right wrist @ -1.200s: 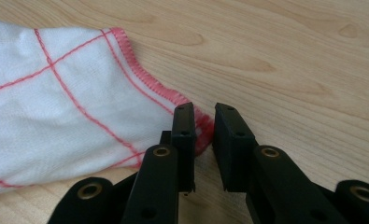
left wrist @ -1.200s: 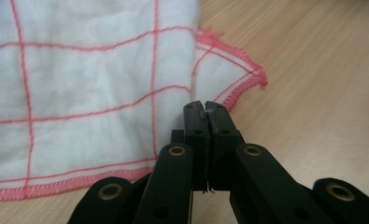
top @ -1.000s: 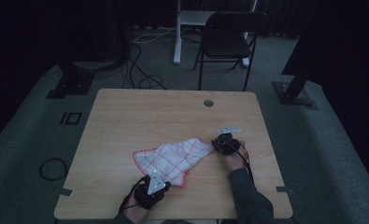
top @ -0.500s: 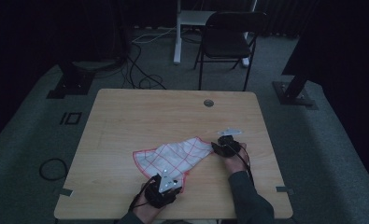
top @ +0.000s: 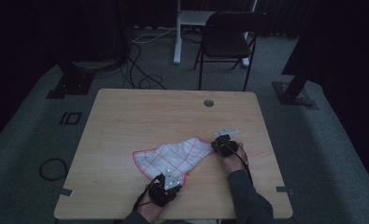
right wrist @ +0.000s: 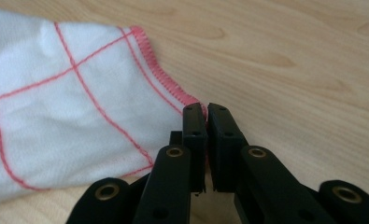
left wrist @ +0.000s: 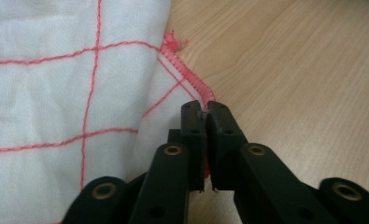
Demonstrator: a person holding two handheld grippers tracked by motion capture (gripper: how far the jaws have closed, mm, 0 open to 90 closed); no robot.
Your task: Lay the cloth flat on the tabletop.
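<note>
Two grippers pinched one white cloth with red grid lines (top: 176, 156) on the light wooden table (top: 126, 121).
Left gripper (left wrist: 205, 109) clamped the red-stitched hem; right gripper (right wrist: 205, 112) clamped the opposite corner.

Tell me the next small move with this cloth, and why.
Probably draw the two claws apart to pull the cloth flat. The left claw and right claw are each shut on its red-stitched hem, while the fabric between them lies bunched and folded on the table.
</note>
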